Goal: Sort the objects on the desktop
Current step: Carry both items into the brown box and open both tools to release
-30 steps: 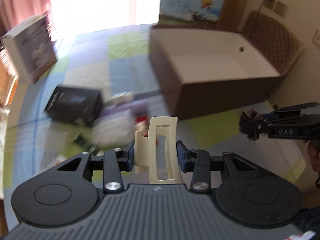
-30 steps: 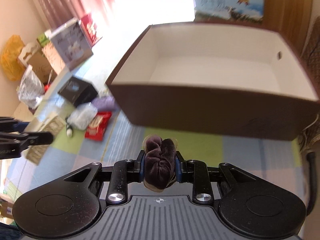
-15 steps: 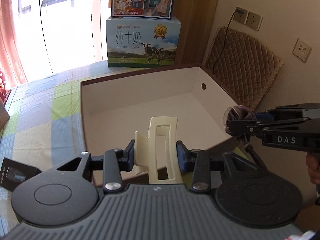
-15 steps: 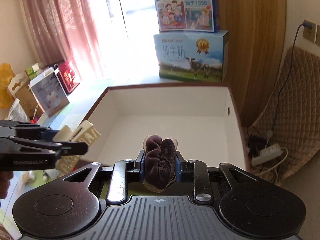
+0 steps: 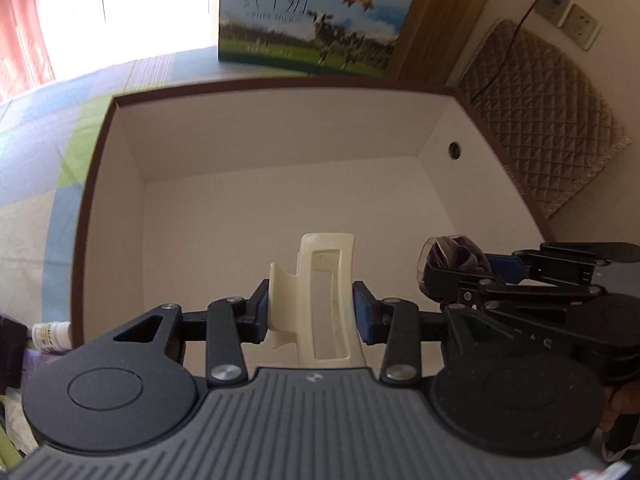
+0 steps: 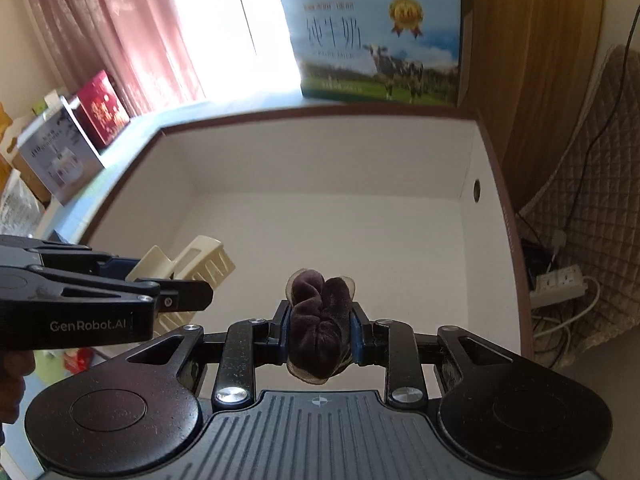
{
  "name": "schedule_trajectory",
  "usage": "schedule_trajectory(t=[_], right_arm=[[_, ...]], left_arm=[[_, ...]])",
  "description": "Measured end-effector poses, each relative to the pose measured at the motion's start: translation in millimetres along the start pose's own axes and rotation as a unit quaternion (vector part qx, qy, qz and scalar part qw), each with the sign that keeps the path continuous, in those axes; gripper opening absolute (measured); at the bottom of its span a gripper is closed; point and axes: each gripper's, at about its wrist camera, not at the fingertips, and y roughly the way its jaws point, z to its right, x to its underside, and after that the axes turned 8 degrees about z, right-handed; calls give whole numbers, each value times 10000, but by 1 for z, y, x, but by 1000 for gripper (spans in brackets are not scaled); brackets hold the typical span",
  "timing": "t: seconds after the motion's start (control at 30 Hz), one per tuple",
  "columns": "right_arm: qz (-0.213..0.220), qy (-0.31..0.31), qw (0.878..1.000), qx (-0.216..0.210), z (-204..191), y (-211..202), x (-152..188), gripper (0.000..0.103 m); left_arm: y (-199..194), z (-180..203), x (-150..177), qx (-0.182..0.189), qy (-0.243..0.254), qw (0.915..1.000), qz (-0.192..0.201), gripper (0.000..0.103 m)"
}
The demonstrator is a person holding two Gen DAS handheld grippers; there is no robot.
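Both grippers hang over the open box [image 5: 120,216], each loaded and ready to drop. The left gripper [image 5: 310,306] is clenched on a cream hair claw [image 5: 320,296], held upright between the pads over the near half of the box floor, just inside the near wall. The right gripper [image 6: 320,318] squeezes a dark velvet scrunchie [image 6: 320,316], also above the near part of the box, and sits just beside the left one, toward the wall with the round hole [image 6: 476,190]. The box floor looks bare, so there is room anywhere; the step in hand appears to be the release. To do it well, I would lower each gripper a little inside the walls before opening, since the claw is hard plastic and may bounce or skid if let go from height, while the soft scrunchie should land quietly but could cling to a pad. Open the jaws fully and hold level, so neither item is flicked toward the rim. The two tools are close together: opening them one after the other, or drawing them slightly apart first, would likely keep the linkages from knocking. A small bottle [image 5: 50,334] lies outside the box by its near corner, apparently still unsorted.
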Motion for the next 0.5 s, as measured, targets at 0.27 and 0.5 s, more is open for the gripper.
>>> schedule_trajectory(t=[0.27,0.5], right_arm=[[-423,9,9991,67,8,26,10,26],[-550,16,9985,65,11,33,17,26]], left_arm=[[32,2,1,-66,-162,9988,-457,36],[38,5,3,-54,-99,9983,-571,35]])
